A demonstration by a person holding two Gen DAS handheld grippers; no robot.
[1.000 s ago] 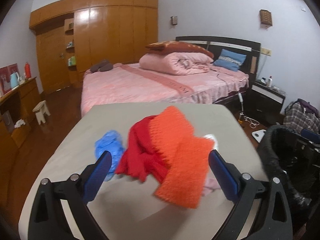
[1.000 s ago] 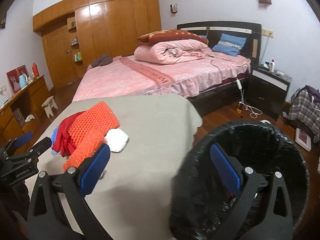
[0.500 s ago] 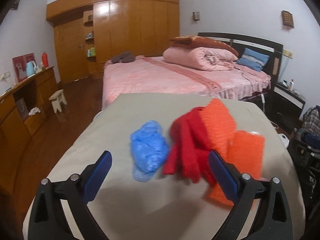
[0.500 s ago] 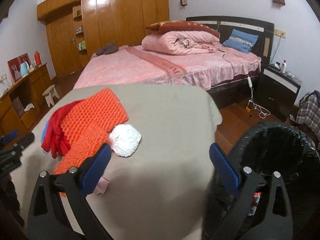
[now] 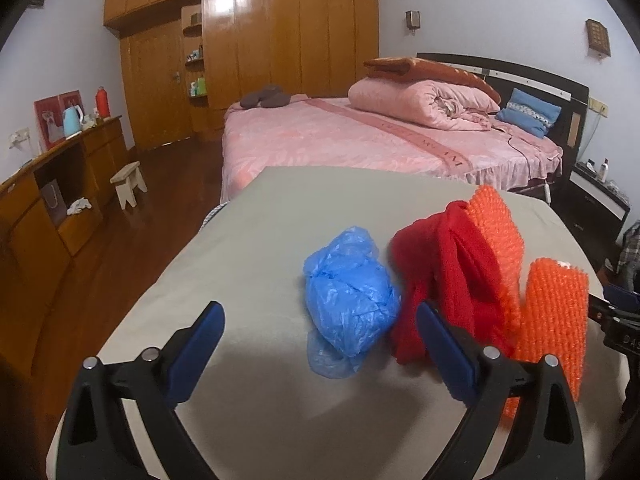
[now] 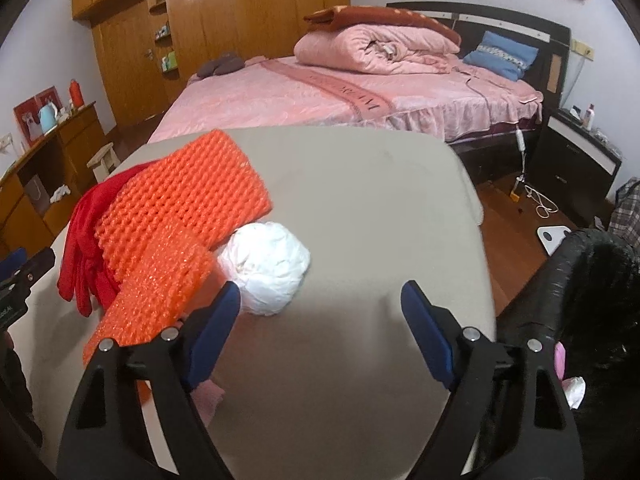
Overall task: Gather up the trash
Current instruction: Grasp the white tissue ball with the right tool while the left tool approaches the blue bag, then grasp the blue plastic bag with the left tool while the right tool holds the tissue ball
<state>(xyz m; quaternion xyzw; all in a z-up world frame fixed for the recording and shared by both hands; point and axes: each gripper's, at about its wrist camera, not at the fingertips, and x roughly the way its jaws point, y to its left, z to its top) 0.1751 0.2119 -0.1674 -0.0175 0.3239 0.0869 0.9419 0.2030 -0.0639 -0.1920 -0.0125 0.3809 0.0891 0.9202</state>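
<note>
On the grey-covered table [image 5: 248,248], a crumpled blue plastic bag [image 5: 349,300], thin and crinkly, is being seen lying just left of a soft red cloth [image 5: 444,280], bunched in folds. To the right of the cloth, and touching it, a bumpy orange mesh sheet [image 5: 552,312] is being shown bent over itself. The left tongs [image 5: 320,348] are being held wide apart near the bag, with nothing between the blue pads.

In the right wrist view, the same orange sheet [image 6: 180,216] is being shown draped over the red cloth [image 6: 86,236], and a round white paper wad [image 6: 268,266] is lying against its right edge. The right tongs [image 6: 320,320] are being held spread and empty just near the wad. At the far right, a black-lined bin [image 6: 580,292] is being seen beside the table, with scraps inside. Beyond, a pink bed [image 6: 320,96] and wooden wardrobes [image 6: 240,12] are being shown.
</note>
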